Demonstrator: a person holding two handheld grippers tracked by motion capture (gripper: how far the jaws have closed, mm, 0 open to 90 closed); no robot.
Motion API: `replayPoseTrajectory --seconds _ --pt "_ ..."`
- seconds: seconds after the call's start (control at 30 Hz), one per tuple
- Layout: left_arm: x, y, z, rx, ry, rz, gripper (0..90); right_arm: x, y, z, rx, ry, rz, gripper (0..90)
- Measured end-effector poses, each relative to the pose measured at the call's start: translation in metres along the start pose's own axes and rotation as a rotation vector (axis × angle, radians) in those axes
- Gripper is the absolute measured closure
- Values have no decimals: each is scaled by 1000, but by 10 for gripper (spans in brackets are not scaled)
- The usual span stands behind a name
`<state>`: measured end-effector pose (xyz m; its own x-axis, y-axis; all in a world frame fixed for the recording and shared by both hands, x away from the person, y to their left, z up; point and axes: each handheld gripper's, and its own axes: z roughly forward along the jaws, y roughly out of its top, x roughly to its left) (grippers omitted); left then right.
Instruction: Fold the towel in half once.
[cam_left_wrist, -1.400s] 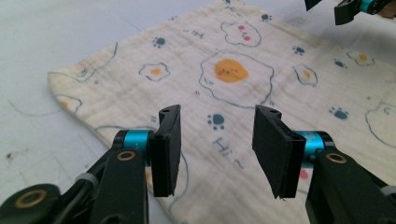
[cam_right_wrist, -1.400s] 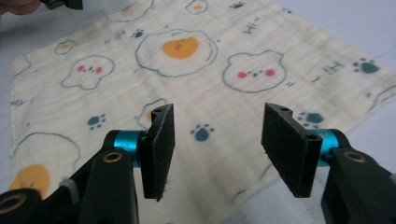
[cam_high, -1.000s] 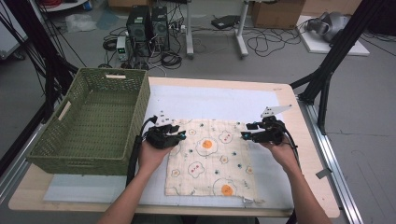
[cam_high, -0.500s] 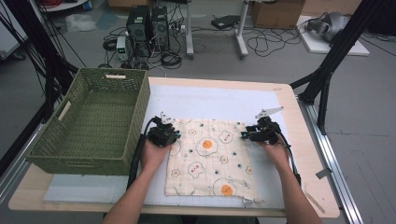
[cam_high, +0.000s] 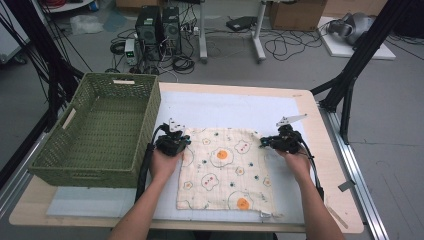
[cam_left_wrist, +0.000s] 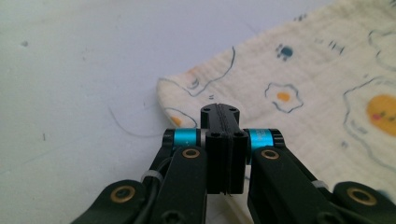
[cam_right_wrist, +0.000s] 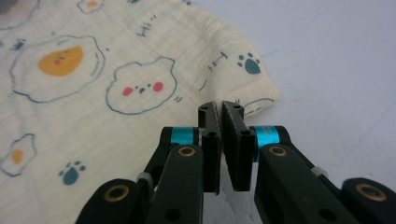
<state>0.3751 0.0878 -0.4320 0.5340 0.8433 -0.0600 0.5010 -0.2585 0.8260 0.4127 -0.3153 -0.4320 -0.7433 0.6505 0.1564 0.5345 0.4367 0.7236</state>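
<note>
High view: both claws pinch the cloth (cam_high: 223, 167)'s far corners, left claw (cam_high: 181, 140) and right claw (cam_high: 263, 142) closed.

Both forearms reach forward; the black left gripper (cam_high: 172, 143) has its jaws pressed together, and the black right gripper (cam_high: 280, 141) is nearly closed.

Closed hand-held gripper (cam_left_wrist: 219, 112) pinches the patterned cloth (cam_left_wrist: 299, 93) corner.

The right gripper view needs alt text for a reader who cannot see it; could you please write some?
The right gripper, two black jaws pressed nearly together, sits at a corner of a cream cotton cloth printed with fried eggs, bear faces and paw prints. The cloth lies flat on a pale blue-grey table mat.
</note>
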Motion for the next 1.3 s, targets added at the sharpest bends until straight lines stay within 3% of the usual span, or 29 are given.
replayPoseTrajectory --seconds 0.13,0.2,0.3,0.5,0.63,0.8,0.93,1.1,1.3 --pt "-3 2 -11 -19 -5 31 891 6 2 -18 -38 25 -8 858" --pt "-5 1 -18 -45 -20 18 891 12 1 -27 -53 44 -17 858" --pt "-12 -1 -30 -62 -36 46 891 22 -3 -41 -97 56 -33 857" --pt "-26 -15 -55 -98 -74 88 891 46 -25 -59 -96 104 -58 857" --pt "-32 -32 -67 -75 -94 116 890 62 -42 -66 -95 140 -66 855" --pt "-34 -53 -73 -4 -129 120 887 76 -62 -63 -46 162 -74 843" --pt "-36 -59 -73 25 -155 118 815 75 -73 -59 9 163 -64 752" --pt "-39 -50 -77 5 -182 122 711 69 -73 -70 -41 140 -40 644" --pt "-38 -35 -68 -5 -164 104 661 65 -57 -73 -80 121 -32 555"
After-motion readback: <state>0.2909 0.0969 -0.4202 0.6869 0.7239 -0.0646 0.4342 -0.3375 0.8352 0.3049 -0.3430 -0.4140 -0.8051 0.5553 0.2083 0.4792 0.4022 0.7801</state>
